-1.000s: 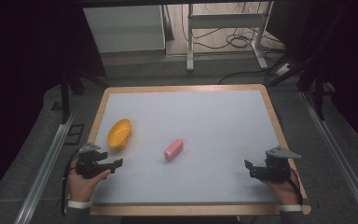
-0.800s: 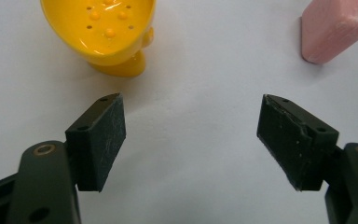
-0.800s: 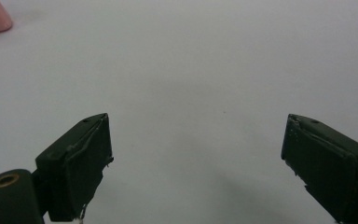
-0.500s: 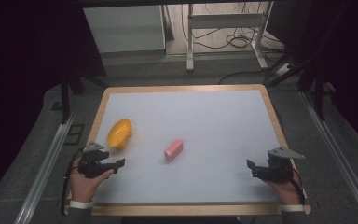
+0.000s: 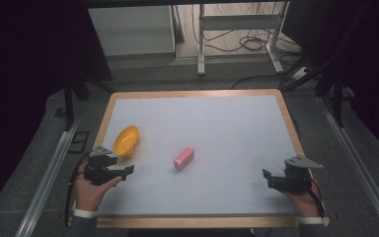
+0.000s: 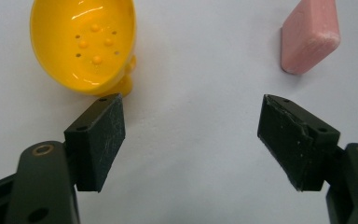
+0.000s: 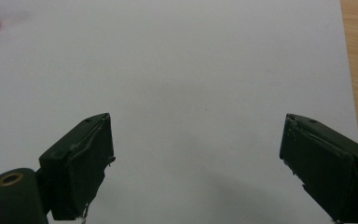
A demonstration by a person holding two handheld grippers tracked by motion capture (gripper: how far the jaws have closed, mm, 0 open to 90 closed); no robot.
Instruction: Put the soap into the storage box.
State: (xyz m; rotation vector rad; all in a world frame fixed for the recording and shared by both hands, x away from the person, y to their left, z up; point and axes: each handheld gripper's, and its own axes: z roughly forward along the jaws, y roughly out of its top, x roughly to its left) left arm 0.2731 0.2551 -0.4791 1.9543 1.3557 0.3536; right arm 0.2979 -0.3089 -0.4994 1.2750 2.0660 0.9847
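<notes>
Right now my left tool (image 5: 121, 171) sits low at about eight o'clock on the tabletop (image 5: 227, 133), jaws spread wide with nothing between them. In the left gripper view the yellow dish (image 6: 86, 44), a shallow perforated one, lies just beyond the left jaw at roughly eleven o'clock, and the pink bar (image 6: 310, 36) lies farther off at about one o'clock, apart from both jaws. My right tool (image 5: 275, 178) rests at around four o'clock near the wooden edge, jaws also wide apart and empty over bare white surface.

As I judge it, the risk is in the approach. If I push the left tool straight ahead, the left jaw could clip the yellow dish's rim and tip or skate it away, since it looks light and rounded underneath. Going for the pink bar, a glancing pinch on its angled corner might squirt it sideways across the smooth surface.
</notes>
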